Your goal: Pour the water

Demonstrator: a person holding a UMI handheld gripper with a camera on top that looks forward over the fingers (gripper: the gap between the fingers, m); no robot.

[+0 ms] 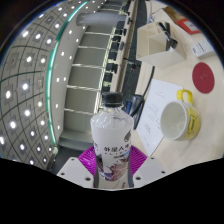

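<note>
A clear plastic bottle [113,135] with a black cap and a white label bearing dark characters stands upright between my fingers. My gripper [112,165] is shut on the bottle, with the magenta pads [92,162] pressing on its lower body from both sides. The bottle appears lifted, with the table below and beyond it. A white mug with a yellow handle [176,118] stands on the white table just ahead and to the right of the bottle, its mouth open toward me.
A white table [160,75] stretches away beyond the mug, with papers and small objects on it and a pink round thing [205,78] at the far right. To the left rises a building interior with balcony tiers and ceiling lights.
</note>
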